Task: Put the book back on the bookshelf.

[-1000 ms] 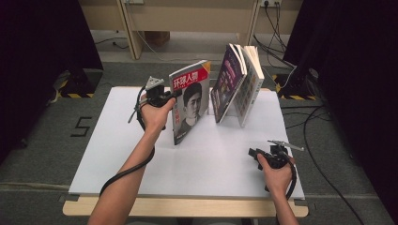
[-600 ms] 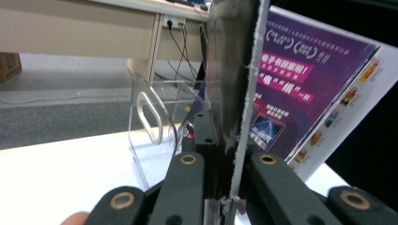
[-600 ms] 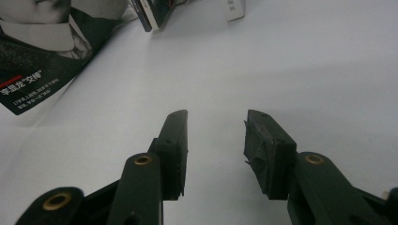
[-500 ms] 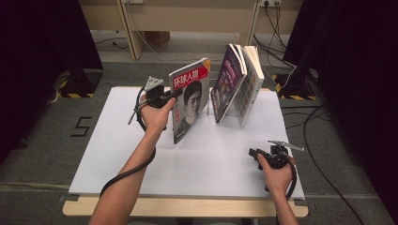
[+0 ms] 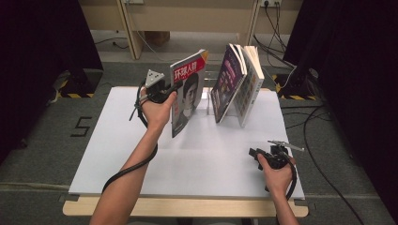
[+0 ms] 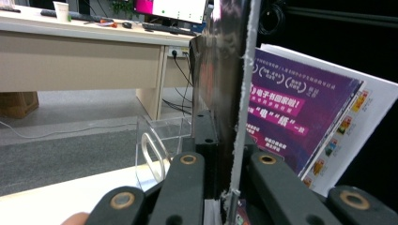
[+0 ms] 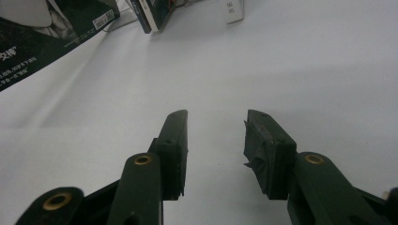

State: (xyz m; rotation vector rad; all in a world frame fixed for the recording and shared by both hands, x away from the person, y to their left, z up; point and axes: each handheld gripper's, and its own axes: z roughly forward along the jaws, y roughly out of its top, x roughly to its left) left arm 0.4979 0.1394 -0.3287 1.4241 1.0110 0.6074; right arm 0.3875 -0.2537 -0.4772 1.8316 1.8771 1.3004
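Magazine gripped upright at table's eleven o'clock.

Nearest, at five o'clock: right gripper (image 5: pixel 257 154) resting on white table (image 5: pixel 117 154), jaws apart, holding nothing. Farther, left gripper (image 5: pixel 174 86) clamped on thin red-and-black portrait magazine (image 5: pixel 187 91); beyond, at one o'clock, leaning purple-covered books (image 5: pixel 237 82).

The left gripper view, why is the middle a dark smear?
In the left gripper view the clamped magazine sits edge-on, too near to focus; the purple book behind is sharper. The high view is evenly lit; the right gripper view blurs the jaws.
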